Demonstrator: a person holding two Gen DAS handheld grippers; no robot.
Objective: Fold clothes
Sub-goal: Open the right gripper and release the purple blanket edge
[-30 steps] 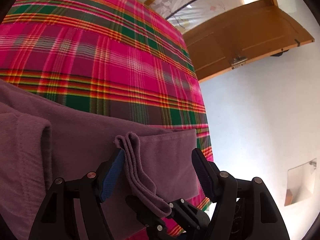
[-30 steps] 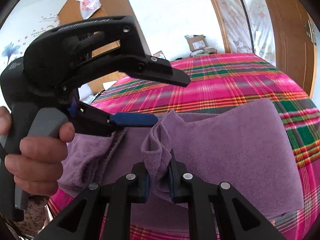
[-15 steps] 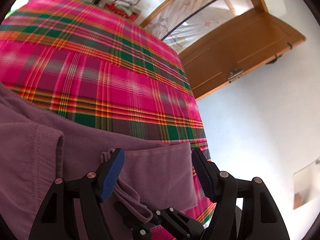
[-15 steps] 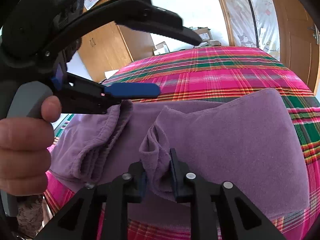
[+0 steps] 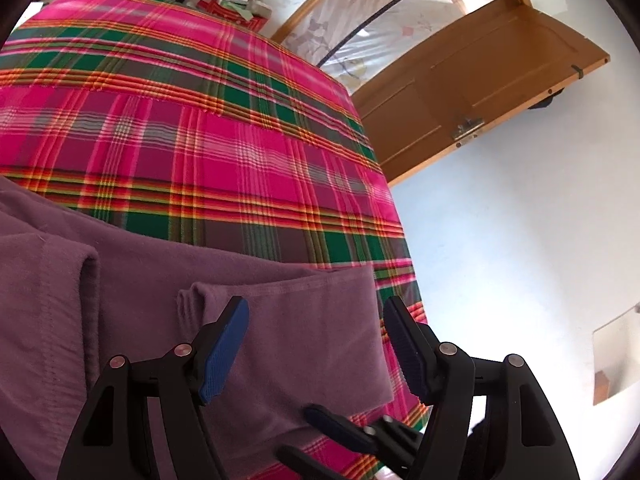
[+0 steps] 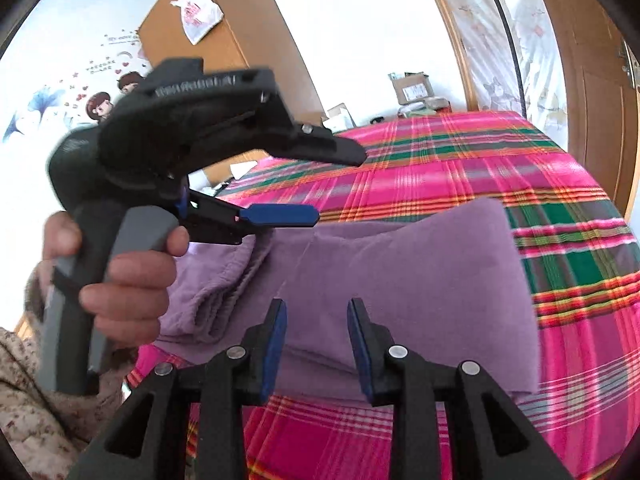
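Since the earlier frame, right tongs [image 6: 317,320] have let go of the purple garment [image 6: 420,280]; jaws have just been opening, apart, nothing between them. Left tongs [image 5: 316,328] stand wide apart above the cloth, gripping nothing. Garment lies folded on the plaid bed [image 5: 200,128], near its front edge.

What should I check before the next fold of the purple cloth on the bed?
1. Right claw free of the cloth: ok; its jaws have just been opening and nothing is pinched between them.
2. Left claw free: ok, open above the cloth.
3. Folded layer lies flat: ok on the right part; bunched at the left edge, not ok.
4. Cloth fully on the bed: cannot tell, the near edge is hidden.
5. Bed beyond the cloth bare: ok.
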